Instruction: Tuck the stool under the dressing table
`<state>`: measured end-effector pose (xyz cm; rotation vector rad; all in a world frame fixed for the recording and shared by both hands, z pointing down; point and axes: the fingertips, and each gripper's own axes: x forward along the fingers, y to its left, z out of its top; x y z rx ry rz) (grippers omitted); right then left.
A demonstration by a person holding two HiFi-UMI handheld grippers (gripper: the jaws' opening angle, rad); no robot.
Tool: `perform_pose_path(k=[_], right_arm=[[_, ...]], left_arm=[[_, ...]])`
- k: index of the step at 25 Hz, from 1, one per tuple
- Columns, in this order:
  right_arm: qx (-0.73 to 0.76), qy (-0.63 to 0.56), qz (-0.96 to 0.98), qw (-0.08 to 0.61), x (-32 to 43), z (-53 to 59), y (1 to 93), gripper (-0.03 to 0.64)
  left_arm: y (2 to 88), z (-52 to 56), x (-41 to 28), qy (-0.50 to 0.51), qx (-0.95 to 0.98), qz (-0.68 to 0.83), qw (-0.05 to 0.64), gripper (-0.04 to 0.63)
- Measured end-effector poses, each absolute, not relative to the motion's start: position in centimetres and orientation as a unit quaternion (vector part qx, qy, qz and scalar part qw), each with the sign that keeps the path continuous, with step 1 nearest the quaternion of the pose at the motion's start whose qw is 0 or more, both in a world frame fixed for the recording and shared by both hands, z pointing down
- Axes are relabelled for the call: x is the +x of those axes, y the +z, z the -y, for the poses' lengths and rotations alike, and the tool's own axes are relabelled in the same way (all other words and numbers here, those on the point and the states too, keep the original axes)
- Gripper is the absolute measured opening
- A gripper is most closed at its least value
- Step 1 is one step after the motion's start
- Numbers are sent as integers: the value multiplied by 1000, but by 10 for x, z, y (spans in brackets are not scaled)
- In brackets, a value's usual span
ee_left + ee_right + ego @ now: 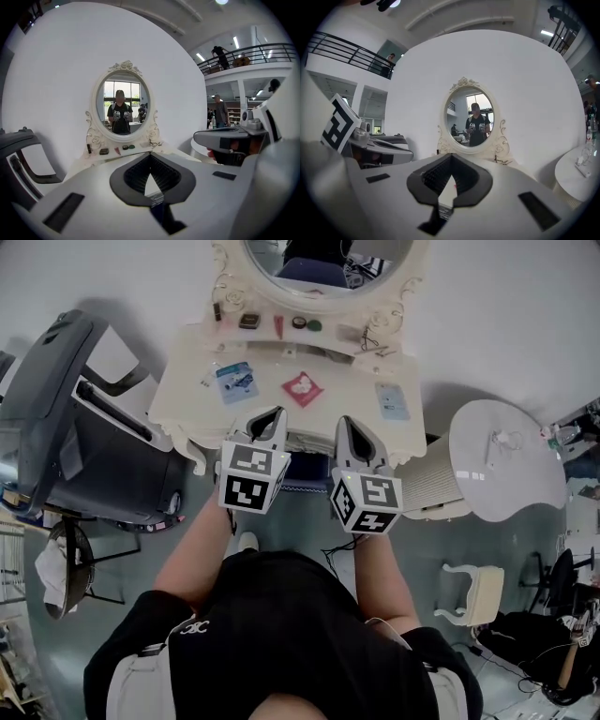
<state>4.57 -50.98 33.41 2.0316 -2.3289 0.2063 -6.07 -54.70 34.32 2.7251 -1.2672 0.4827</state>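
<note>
The cream dressing table (187, 395) with its oval mirror (328, 266) stands straight ahead of me. Under its front edge, between my two grippers, shows a dark blue strip that looks like the stool's seat (302, 472); the rest is hidden. My left gripper (274, 418) and right gripper (349, 425) are held side by side above the table's front edge, both shut with nothing in them. In the left gripper view the left gripper (150, 155) points at the mirror (123, 108). The right gripper (451, 157) faces the mirror (472, 119) too.
A red packet (303, 388), a blue packet (236, 381) and small jars lie on the tabletop. A grey reclined chair (56, 418) stands at the left. At the right are a round white table (506, 460), a ribbed white unit (436, 484) and a small white chair (473, 594).
</note>
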Motion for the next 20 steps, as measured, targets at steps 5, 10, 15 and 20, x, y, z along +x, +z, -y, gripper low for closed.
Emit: perform_pose_path(k=[5,10,15,20], right_arm=[[651,75,755,23,40,513,338,8],[653,85,753,20,38,517,340,8],[655,80,751,21,34,520,337,8],[658,84,748,21,32,524,340,8]], left_arm=[[347,550,-62,154,896,413,59,5],[343,551,-66,147,900,406,57,5],[348,555,-70,154,900,403,59,5],[347,558,-73,157,902,398,53,5]])
